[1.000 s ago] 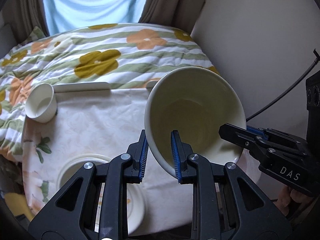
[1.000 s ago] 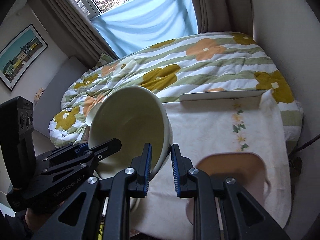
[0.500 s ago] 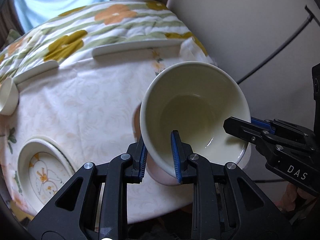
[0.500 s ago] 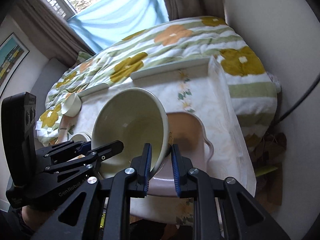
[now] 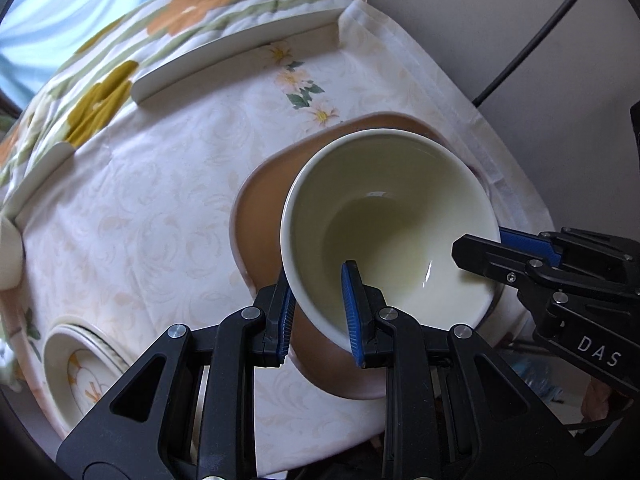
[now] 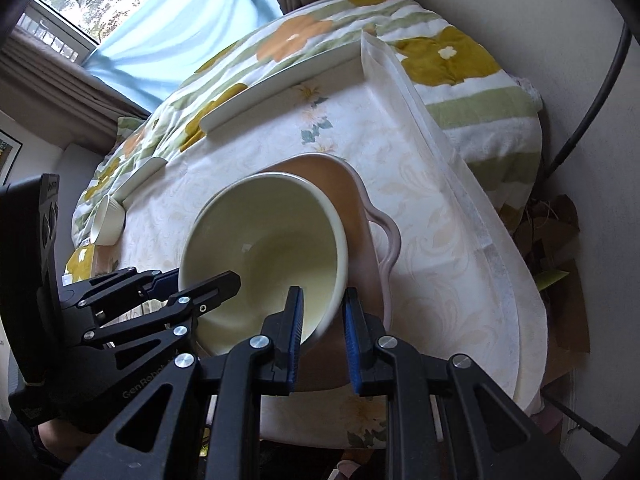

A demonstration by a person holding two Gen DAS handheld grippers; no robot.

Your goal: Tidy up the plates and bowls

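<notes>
Cream bowl [image 5: 384, 216], rim pinched by left tongs [image 5: 318, 312] and right tongs [image 6: 322, 326], over pink dish [image 5: 256, 216] near worktop's right edge: lower level, release both together.

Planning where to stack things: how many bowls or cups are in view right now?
2. The cream bowl is held by both grippers over the pink dish; a small white cup sits at the table's far left edge. Others may be hidden.

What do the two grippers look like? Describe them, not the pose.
Left gripper and right gripper: black angular frames with triangular cut-outs, silver screws and ribbed blue finger pads. White "DAS" lettering marks the right one, "GenRobot" the left. A black boxy module sits at the rear of each. No sleeves are visible.
</notes>
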